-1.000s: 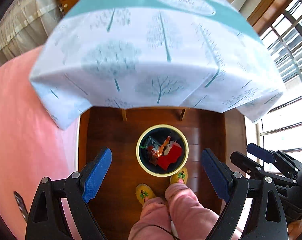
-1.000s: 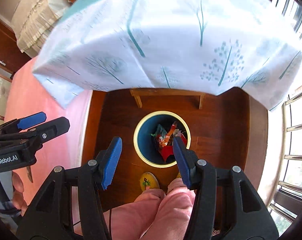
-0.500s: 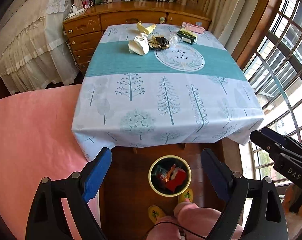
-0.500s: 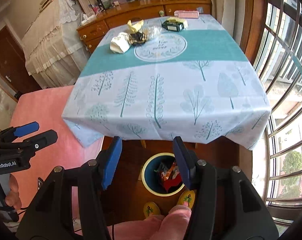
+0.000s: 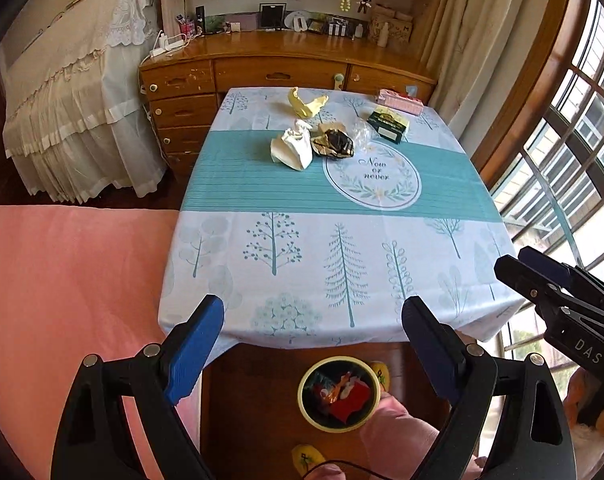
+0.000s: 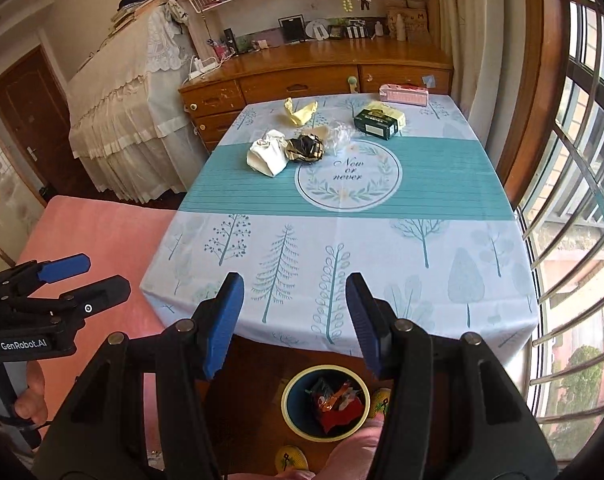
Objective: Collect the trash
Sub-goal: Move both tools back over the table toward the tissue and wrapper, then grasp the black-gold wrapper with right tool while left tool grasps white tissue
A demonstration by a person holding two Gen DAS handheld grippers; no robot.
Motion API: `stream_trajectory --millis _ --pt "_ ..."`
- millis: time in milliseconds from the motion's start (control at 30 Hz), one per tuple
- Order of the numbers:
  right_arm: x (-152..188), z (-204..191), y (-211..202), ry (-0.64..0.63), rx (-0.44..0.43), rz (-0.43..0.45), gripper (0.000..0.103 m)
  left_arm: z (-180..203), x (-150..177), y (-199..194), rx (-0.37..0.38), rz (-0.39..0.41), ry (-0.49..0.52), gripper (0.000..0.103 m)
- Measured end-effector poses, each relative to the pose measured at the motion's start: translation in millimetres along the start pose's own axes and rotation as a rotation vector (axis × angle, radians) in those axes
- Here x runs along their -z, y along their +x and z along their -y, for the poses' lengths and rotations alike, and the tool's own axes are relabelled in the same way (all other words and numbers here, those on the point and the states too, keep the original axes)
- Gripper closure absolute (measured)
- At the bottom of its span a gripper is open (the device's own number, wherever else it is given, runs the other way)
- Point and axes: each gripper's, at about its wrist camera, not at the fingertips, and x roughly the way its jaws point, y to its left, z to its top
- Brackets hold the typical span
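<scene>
The bin [image 5: 339,394] stands on the floor just off the near edge of the table [image 5: 341,264], beside the person's slippered feet. It already holds several wrappers, red and orange among them, so part of the collection appears done.

Remaining trash lies on the far half of the table, well apart from the bin:
- a white crumpled paper [image 5: 293,148], on the teal band;
- a dark foil wrapper [image 5: 333,143], touching the white paper on its right;
- a clear plastic scrap [image 5: 361,131], just right of the foil;
- a yellow crumpled paper [image 5: 305,104], behind the white paper, near the far edge.

A green box [image 5: 387,124] and a pink box [image 5: 399,101] sit at the far right corner; whether they count as trash cannot be told.

The left gripper [image 5: 313,334] is spread wide and empty. The right gripper [image 6: 294,312] stands at a narrower gap, also empty. Both hang over the near table edge, above the bin, with nothing between the jaws.

Judgement: the task is partway through. At least four pieces remain to be fetched from the far half and dropped in the bin.
</scene>
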Motion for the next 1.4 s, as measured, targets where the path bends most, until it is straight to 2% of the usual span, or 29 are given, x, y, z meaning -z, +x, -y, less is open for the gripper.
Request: stream_trajectory --millis 200,333,467,567,733,900,1000,1067,1200,1333,1400 --pt "-64 8 52 -0.060 -0.075 -0.012 0.053 -1 -65 39 -0.049 0.019 -0.089 0.011" --pt "-114 24 107 -0.112 -0.134 -0.050 0.053 -5 -113 86 -0.077 -0.021 -0.179 0.011" --pt "-165 40 167 -0.174 -0.189 -0.095 0.053 -6 -155 143 -0.124 -0.068 -0.227 0.012" --pt "-197 48 212 -0.231 -0.233 -0.127 0.053 -7 -181 186 -0.146 -0.098 -0.256 0.019" --pt "-232 48 290 -0.328 -0.281 -0.175 0.053 -17 -205 232 -0.177 -0.134 -0.326 0.020" --pt "-243 39 360 -0.413 -0.274 -0.238 0.052 -31 -210 256 -0.171 -0.164 -0.387 0.020" --pt "-239 33 388 -0.456 -0.274 -0.270 0.044 -34 -211 271 -0.166 -0.179 -0.405 0.020" --pt "-235 30 404 -0.483 -0.278 -0.294 0.043 -35 -212 280 -0.160 -0.180 -0.409 0.020" --pt "-222 25 428 -0.546 -0.252 -0.319 0.043 -38 -217 302 -0.143 -0.204 -0.419 0.020" --pt "-217 27 443 -0.552 -0.236 -0.327 0.043 -42 -223 325 -0.117 -0.224 -0.431 0.020" --pt "-218 32 445 -0.525 -0.260 -0.331 0.043 -45 -227 336 -0.102 -0.232 -0.437 0.020"
